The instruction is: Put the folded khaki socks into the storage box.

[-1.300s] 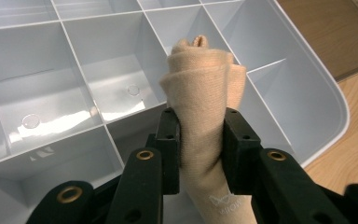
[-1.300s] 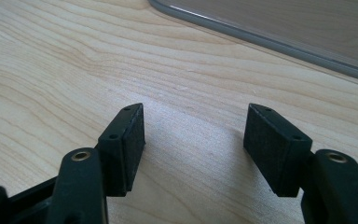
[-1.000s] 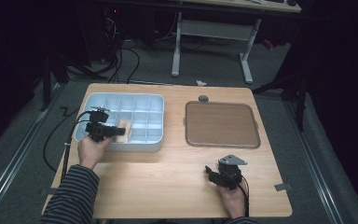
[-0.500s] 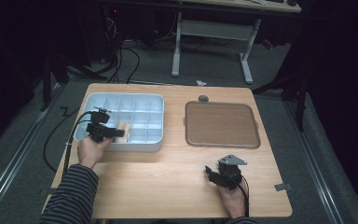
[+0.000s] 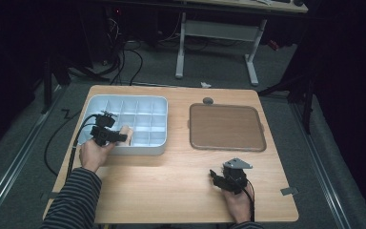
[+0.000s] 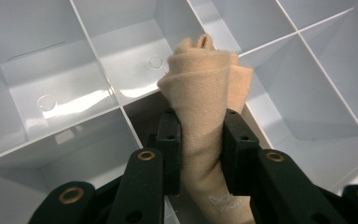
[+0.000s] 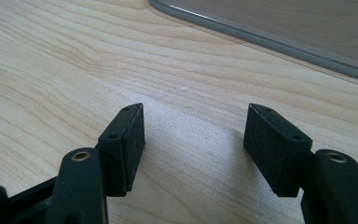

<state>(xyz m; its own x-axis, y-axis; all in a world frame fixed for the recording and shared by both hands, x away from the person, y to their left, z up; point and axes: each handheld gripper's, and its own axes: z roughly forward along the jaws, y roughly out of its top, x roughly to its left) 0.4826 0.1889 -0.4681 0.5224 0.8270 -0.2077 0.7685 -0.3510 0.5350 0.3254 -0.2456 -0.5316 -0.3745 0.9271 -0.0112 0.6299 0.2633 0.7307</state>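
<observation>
- The rolled beige cloth point(image 6: 205, 88) is between the pads of my left gripper point(image 6: 200, 149), and the pads press on it from both sides, so it is grasped firmly.
- The cloth is a tight roll; its free end points away from me, toward 12 o'clock in the left gripper view, and some faint print shows on its lower part, too small to read.
- The roll hangs over the white divided tray point(image 5: 159, 102), above a compartment in the front row of the tray. I cannot tell if its end touches a divider wall or the floor of the compartment.
- In the high view the cloth point(image 5: 125, 133) is at the near edge of the tray, at about 3 o'clock from my left gripper point(image 5: 119, 137).
- The compartments around it look bare, with shiny white floors.
- My left hand point(image 5: 94, 152) is just at the tray's front wall, at 6 o'clock from it.
- The brown flat tray point(image 5: 226, 126) lies at 3 o'clock from the white tray, well apart from it, on the wooden table point(image 5: 171, 181).
- My right gripper point(image 7: 193, 140) rests low over the bare wood with its jaws released and wide, nothing between them.
- In the high view this right gripper point(image 5: 218, 176) is at about 6 o'clock from the brown tray, near the front edge of the table.
</observation>
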